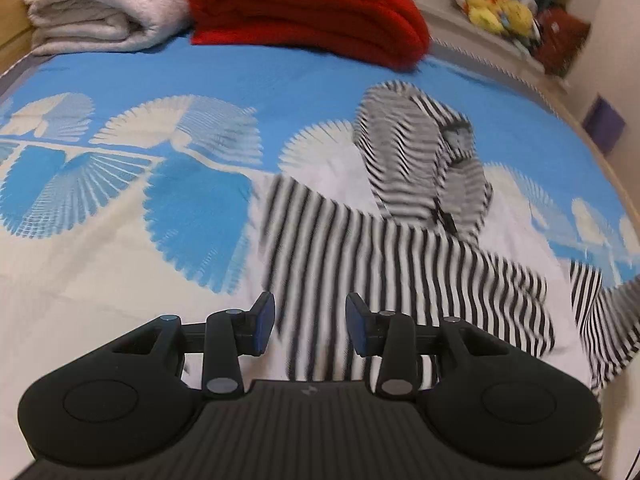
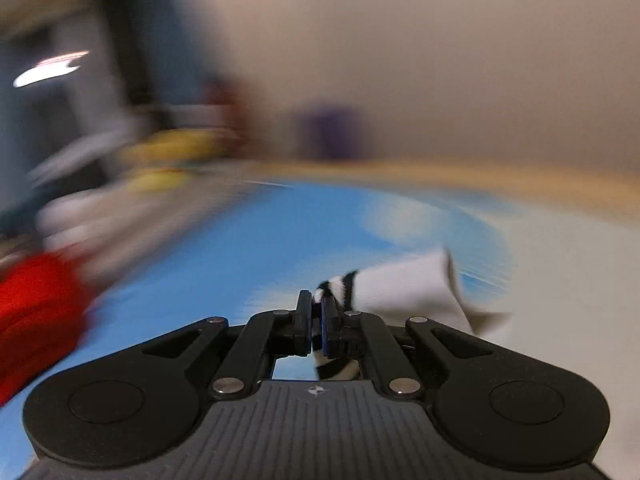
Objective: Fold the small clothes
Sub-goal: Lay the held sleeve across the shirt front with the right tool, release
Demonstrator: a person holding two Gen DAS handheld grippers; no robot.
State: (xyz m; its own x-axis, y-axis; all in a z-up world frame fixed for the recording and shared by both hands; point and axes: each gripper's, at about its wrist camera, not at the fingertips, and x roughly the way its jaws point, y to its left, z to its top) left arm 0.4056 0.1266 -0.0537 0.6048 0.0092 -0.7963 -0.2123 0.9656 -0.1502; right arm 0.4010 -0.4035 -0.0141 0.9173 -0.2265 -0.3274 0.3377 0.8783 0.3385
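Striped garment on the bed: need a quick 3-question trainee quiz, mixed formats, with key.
1. True or false: the left tongs are clamped on the striped garment.
2. Which tongs pinch striped cloth? A) left B) right C) neither
3. Fill in: beside the red blanket, at the head of the bedspread, lies a folded ___ blanket.

Key
1. False: they stand open, nothing between them.
2. B: the right tongs are shut on a fold of it.
3. White.
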